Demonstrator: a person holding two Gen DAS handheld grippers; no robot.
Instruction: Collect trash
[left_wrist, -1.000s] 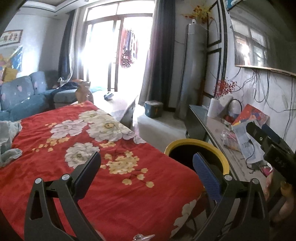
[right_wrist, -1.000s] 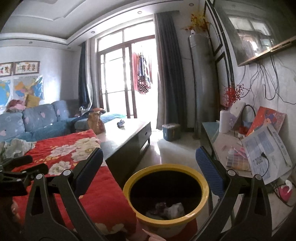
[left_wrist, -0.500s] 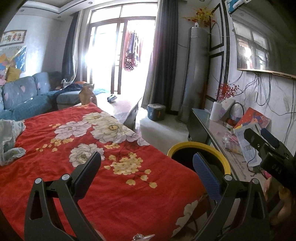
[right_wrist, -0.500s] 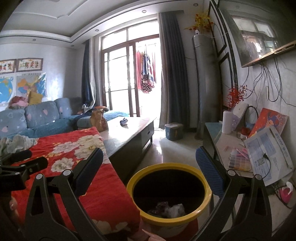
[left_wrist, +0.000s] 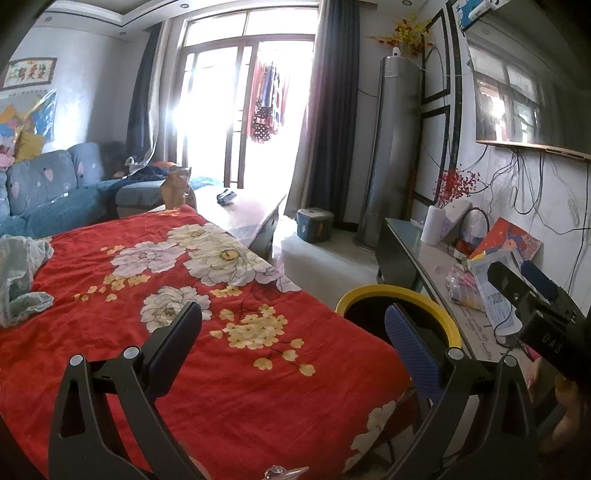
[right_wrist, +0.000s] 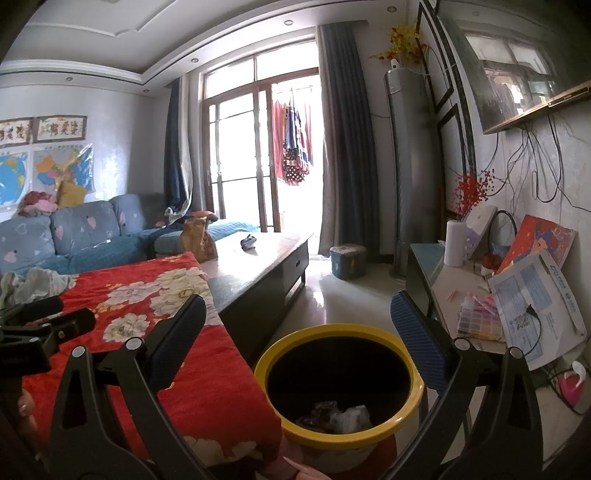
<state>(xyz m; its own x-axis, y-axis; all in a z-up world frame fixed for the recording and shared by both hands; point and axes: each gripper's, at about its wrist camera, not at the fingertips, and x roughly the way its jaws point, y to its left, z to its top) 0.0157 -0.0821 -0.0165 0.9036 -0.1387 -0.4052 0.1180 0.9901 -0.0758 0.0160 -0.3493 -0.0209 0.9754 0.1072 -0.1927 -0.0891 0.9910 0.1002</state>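
Round yellow-rimmed bin (right_wrist: 338, 387) with crumpled trash (right_wrist: 338, 411) sits right below the empty, wide-open right gripper (right_wrist: 295, 339); left gripper (left_wrist: 291, 343) also open.

Bin (right_wrist: 338, 384) near centre, just right of the blanket (right_wrist: 147, 332) on the table; trash (right_wrist: 338, 411) in the bin's bottom. Coffee table (right_wrist: 258, 254) behind the blanket, w/ a paper bag (right_wrist: 197, 240) on its far left end. Sofa (right_wrist: 74, 236) far left. Side shelf (right_wrist: 465, 295) right, w/ papers (right_wrist: 535, 306) on it.
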